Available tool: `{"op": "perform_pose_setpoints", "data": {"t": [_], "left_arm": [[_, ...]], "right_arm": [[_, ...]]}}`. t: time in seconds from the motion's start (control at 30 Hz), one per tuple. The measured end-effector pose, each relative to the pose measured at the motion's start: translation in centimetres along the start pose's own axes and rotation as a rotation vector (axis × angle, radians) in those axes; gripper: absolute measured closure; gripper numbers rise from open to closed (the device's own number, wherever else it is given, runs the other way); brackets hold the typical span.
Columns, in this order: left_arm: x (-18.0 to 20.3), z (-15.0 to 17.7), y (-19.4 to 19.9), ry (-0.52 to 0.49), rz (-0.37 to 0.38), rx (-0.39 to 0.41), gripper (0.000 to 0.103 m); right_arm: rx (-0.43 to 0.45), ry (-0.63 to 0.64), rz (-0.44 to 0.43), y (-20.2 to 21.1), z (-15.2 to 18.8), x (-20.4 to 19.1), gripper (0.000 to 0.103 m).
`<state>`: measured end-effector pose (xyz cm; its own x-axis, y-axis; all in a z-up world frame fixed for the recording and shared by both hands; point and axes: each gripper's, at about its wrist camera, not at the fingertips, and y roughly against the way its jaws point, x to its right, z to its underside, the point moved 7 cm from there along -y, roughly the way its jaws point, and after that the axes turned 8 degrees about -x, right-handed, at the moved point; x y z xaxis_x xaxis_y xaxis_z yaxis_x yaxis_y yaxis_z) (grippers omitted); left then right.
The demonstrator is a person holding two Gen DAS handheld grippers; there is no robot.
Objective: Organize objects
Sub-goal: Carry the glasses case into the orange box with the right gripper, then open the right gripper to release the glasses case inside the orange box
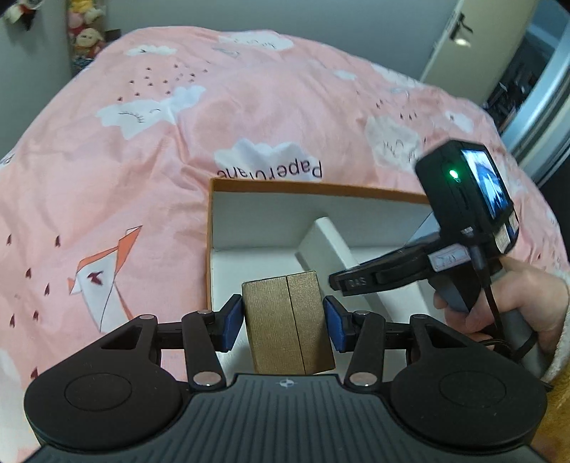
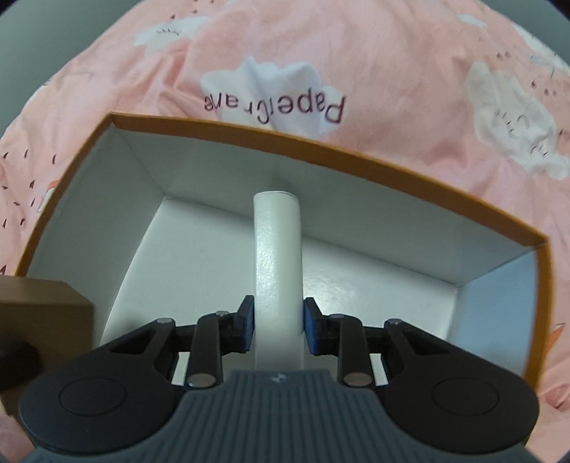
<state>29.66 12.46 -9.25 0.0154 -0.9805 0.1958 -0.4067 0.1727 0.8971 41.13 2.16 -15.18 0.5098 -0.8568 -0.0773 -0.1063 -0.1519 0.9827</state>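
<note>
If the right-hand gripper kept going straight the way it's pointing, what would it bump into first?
Probably the white floor of the orange box: the right gripper, holding a white box, points down into it. Depth is unclear.

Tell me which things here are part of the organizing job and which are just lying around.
Job: gold box in left gripper; white box in right gripper; orange-rimmed tray box.
Lying about: pink bedcover; plush dolls; door.

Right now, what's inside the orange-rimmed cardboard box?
The orange-rimmed cardboard box has a white interior. A long white box, held by the right gripper, reaches into it. The floor under that box and behind the gold textured box is hidden.
</note>
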Motion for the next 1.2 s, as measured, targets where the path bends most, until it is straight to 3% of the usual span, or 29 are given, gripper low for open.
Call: {"op": "perform_pose_setpoints", "data": {"t": [0.17,0.33,0.47,0.57,0.7,0.97,1.07,1.2], "left_arm": [[-0.1,-0.2,-1.0,-0.055,-0.033,-0.026,0.048],[-0.4,0.1,-1.6,-0.099,-0.054,-0.045,0.048],[-0.3,0.2,-1.7,-0.129,-0.054,-0.049,0.048],[-0.3,0.1,-1.7,-0.143,-0.058,-0.049,0.048],[0.0,0.2,-1.5,-0.177,-0.079,-0.044,0.048],[0.2,0.1,-1.2,-0.234,-0.098,-0.038,0.048],[0.2,0.2,-1.1,-0.246,-0.093,-0.042,0.048],[0.4,0.3,-1.1,-0.265,-0.094,-0.056,0.048]], "right_arm": [[-0.022,-0.022,-0.040,-0.5,-0.6,-1.0,0.071],[-0.021,-0.077,-0.146,0.5,-0.7,-1.2,0.057],[-0.026,-0.106,-0.235,1.3,-0.3,-1.3,0.060],[-0.042,-0.109,-0.265,1.1,0.0,-1.5,0.071],[-0.061,-0.124,-0.293,0.8,0.7,-1.1,0.072],[-0.171,0.042,-0.234,-0.3,3.9,-1.0,0.072],[-0.223,0.158,-0.269,-0.2,5.0,-1.9,0.071],[-0.264,0.310,-0.224,-0.5,6.0,-2.8,0.065]]}}
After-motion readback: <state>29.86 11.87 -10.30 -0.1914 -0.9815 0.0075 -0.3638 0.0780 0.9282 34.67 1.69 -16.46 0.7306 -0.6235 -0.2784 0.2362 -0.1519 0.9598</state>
